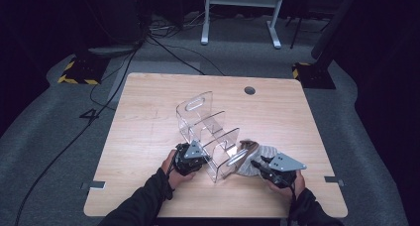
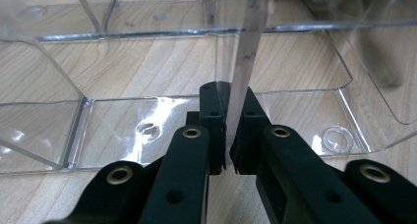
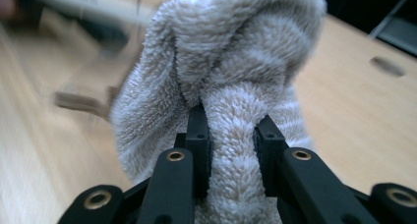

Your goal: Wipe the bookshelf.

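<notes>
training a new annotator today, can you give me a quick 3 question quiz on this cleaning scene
1. True or false: the left gripper is clamped on a wall of the clear acrylic organizer.
2. What does the right gripper hold? A) a sponge B) a fluffy grey cloth C) a brush
3. What does the organizer stand on?

Key:
1. True; the jaws pinch a thin upright panel.
2. B, the fluffy grey cloth.
3. The wooden table.
</notes>
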`<state>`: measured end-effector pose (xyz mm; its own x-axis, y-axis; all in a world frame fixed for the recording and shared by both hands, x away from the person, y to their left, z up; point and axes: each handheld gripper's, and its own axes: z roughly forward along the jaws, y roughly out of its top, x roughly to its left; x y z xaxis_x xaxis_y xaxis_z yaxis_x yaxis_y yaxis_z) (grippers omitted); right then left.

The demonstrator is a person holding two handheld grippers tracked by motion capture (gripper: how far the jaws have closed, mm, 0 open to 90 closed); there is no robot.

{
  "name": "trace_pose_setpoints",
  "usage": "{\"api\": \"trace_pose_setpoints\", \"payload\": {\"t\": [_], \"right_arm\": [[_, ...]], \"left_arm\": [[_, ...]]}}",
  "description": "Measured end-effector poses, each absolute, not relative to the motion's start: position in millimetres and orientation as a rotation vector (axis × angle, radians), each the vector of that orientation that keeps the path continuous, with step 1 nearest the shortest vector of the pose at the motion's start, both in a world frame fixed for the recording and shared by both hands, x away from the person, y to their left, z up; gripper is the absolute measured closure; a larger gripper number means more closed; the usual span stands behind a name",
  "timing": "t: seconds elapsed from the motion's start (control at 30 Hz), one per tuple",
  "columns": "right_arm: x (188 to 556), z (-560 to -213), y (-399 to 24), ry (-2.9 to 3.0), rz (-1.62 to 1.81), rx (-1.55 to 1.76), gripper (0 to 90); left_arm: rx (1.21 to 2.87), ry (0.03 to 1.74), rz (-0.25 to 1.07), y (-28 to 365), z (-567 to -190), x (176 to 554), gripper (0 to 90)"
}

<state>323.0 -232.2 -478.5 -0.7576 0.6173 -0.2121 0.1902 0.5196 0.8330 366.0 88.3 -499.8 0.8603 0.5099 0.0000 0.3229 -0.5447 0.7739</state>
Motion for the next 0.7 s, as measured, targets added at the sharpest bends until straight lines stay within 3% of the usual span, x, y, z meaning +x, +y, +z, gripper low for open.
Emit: {"api": "trace_pose_setpoints", "payload": {"t": [0.7], "right_arm": [[287.7, -466.0, -164.5, 2.398, 1.267, 0.297, 75.0]], "left_arm": [[2.21, 0.608, 0.298, 85.0, -500.5, 365.0, 85.1]]}}
